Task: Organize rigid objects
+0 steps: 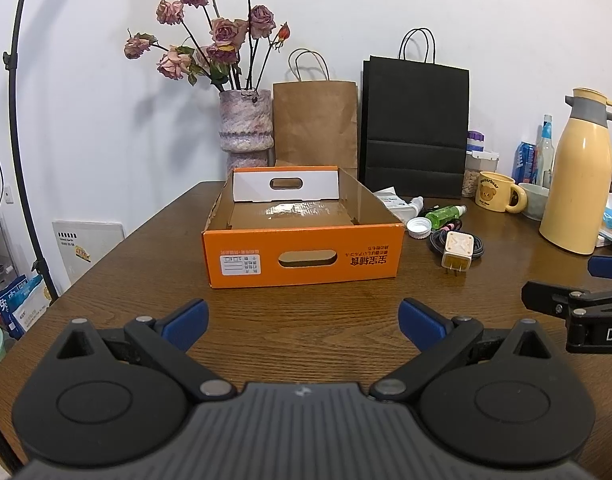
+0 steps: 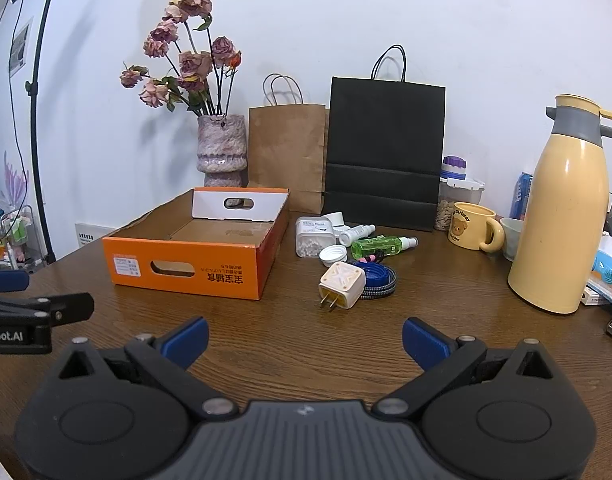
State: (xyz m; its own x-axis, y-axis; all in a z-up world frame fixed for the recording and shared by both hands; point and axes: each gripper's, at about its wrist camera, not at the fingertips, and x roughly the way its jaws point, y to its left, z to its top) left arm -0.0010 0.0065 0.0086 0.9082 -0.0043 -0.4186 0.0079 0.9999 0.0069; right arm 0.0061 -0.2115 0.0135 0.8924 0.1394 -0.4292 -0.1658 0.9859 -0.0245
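Observation:
An open orange cardboard box (image 1: 302, 258) (image 2: 186, 268) sits empty on the brown wooden table (image 1: 306, 304). To its right lies a pile of small items: a cream charger plug (image 2: 341, 285) (image 1: 457, 254) on a coiled cable (image 2: 379, 280), a green spray bottle (image 2: 379, 246) (image 1: 445, 214), a white bottle cap (image 2: 333, 255) (image 1: 419, 227), a clear pill box (image 2: 313, 236) and a small white bottle (image 2: 357, 234). My left gripper (image 1: 304, 322) is open and empty, in front of the box. My right gripper (image 2: 306, 342) is open and empty, in front of the charger.
At the back stand a vase of dried roses (image 1: 246, 128), a brown paper bag (image 1: 315, 128) and a black paper bag (image 1: 415, 128). To the right are a yellow mug (image 2: 473, 226), a snack jar (image 2: 453, 200) and a tall yellow thermos (image 2: 565, 216).

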